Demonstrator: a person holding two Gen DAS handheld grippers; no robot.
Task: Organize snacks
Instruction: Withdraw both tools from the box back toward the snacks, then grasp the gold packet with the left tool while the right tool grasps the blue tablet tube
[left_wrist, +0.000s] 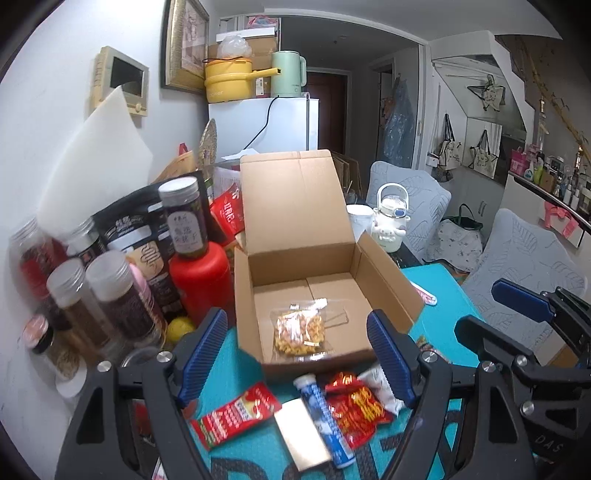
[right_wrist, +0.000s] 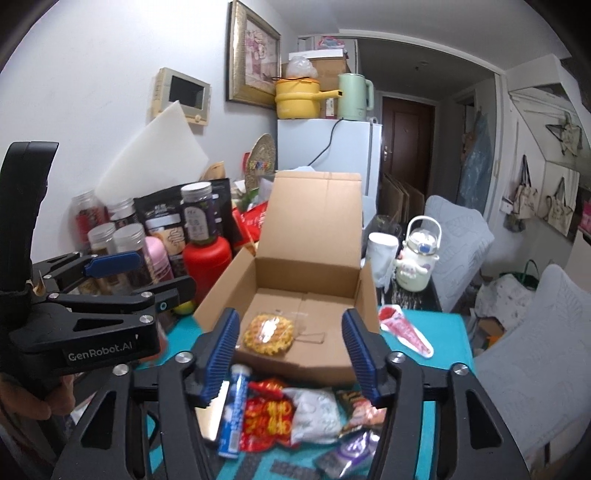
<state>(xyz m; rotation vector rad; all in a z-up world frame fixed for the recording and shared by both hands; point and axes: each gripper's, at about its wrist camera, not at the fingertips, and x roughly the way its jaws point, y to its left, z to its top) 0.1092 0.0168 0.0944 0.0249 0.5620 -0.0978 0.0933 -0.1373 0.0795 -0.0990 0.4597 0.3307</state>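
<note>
Far left, jars (left_wrist: 107, 295) and a red bottle (left_wrist: 201, 284) crowded against the wall. Left gripper (left_wrist: 295, 354) spread, nothing between its pads. Centre, open cardboard box (left_wrist: 314, 266) on the teal mat (left_wrist: 436, 295), one yellow snack bag (left_wrist: 299, 330) inside. Loose snack packets (right_wrist: 291, 417) heaped before it. Right gripper (right_wrist: 291, 354) parted, empty.

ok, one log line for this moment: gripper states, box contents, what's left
left gripper: open, empty | right gripper: open, empty | cardboard box: one clear snack bag inside | snack packets: on table before box
</note>
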